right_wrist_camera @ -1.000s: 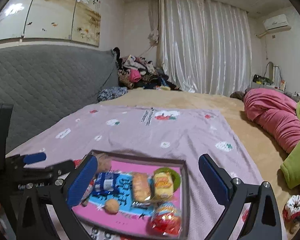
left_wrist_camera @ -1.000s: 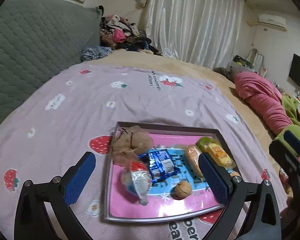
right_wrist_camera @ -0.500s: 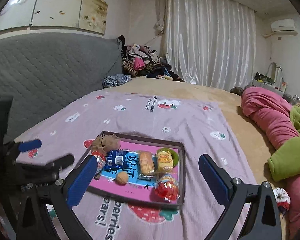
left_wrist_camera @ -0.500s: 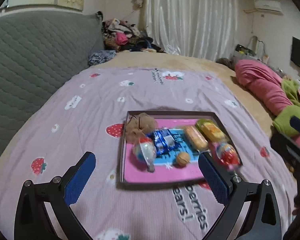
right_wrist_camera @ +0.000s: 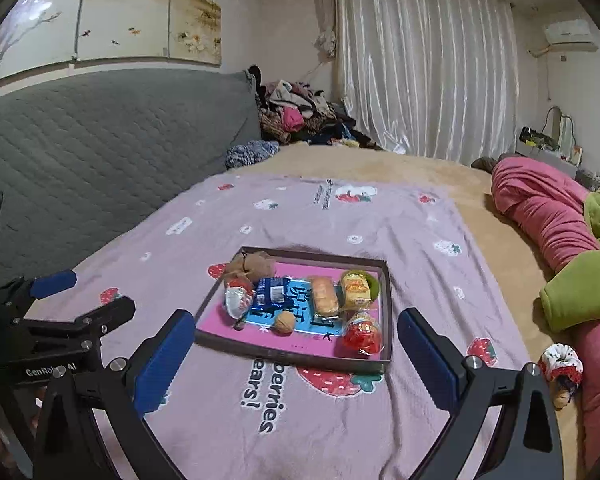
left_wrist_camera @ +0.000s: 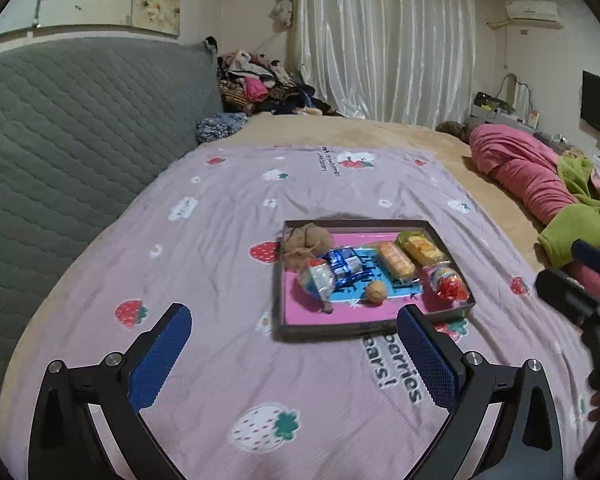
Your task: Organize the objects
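Looking at what could go wrong, we worry first about the bed (left_wrist_camera: 340, 184). It is soft, and the tray (right_wrist_camera: 284, 354) sits on the purple blanket (right_wrist_camera: 380, 216), so a hard push down could tip the tray and spill the snacks.

The walnut (right_wrist_camera: 285, 322) is round. We think it could roll away if our tongs bump it. The wrapped snacks look shiny and may slip when squeezed. The red candy bag (right_wrist_camera: 362, 334) lies close to the near right corner of the tray, right by the wall, so the tongs could knock the wall when reaching for it. The things also lie close together: the blue packet (right_wrist_camera: 272, 292) touches the white and red packet (right_wrist_camera: 238, 300), so grabbing one may drag the other. The brown fuzzy lump (right_wrist_camera: 254, 264) sits in the far left corner, partly behind other things.

Our two tongs are near each other too. They could bump if both go in at once.

Now the pose. The left tongs (left_wrist_camera: 296, 360) are held low over the blanket, pointing ahead, with the tray a little to the right of their middle. They are spread wide and hold nothing. The right tongs (right_wrist_camera: 296, 354) point right at the tray, whose near edge sits between the blue pads (right_wrist_camera: 164, 360). They are spread wide as well, with nothing in them. All the snacks are inside the tray, and neither tongs touch it.
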Demonstrator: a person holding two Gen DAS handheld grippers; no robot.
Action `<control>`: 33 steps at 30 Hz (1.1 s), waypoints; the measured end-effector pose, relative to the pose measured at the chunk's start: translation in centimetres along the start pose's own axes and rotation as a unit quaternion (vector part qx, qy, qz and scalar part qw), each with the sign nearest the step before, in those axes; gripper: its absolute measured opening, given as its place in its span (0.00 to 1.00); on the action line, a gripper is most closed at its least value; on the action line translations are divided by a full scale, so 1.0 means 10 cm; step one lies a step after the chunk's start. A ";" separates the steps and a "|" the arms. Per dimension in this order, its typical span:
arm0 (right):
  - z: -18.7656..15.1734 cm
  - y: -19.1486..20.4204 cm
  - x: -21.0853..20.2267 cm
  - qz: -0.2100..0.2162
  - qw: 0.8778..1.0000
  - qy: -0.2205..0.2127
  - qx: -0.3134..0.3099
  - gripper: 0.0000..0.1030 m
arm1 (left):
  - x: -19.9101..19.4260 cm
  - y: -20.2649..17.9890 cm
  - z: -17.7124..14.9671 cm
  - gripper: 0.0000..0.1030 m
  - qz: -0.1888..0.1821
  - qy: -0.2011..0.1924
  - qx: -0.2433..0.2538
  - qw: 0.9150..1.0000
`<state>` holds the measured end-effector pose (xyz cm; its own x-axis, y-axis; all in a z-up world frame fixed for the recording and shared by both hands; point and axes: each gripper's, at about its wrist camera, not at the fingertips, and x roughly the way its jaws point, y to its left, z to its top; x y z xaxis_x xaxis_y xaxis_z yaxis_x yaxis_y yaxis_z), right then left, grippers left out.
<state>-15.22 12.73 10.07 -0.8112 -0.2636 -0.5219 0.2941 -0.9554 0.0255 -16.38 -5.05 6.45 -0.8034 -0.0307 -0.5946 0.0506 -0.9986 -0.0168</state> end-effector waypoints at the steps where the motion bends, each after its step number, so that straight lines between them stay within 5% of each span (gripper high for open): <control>1: -0.01 0.01 -0.03 -0.001 1.000 -0.001 0.002 0.99 | -0.03 0.05 -0.03 0.99 -0.006 0.000 -0.010 1.000; 20: -0.36 0.29 -0.40 -0.012 1.000 -0.015 -0.025 0.99 | -0.23 0.22 -0.44 0.99 -0.017 0.017 -0.028 0.999; 33: -0.67 0.40 -0.50 -0.006 1.000 -0.002 -0.019 0.99 | -0.39 0.08 -0.82 0.99 0.008 0.002 0.023 1.000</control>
<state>-6.63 11.16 7.10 -0.8167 -0.2536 -0.5183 0.3042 -0.9525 -0.0134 -8.31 -5.36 2.16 -0.8001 -0.0456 -0.5981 0.0354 -0.9990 0.0289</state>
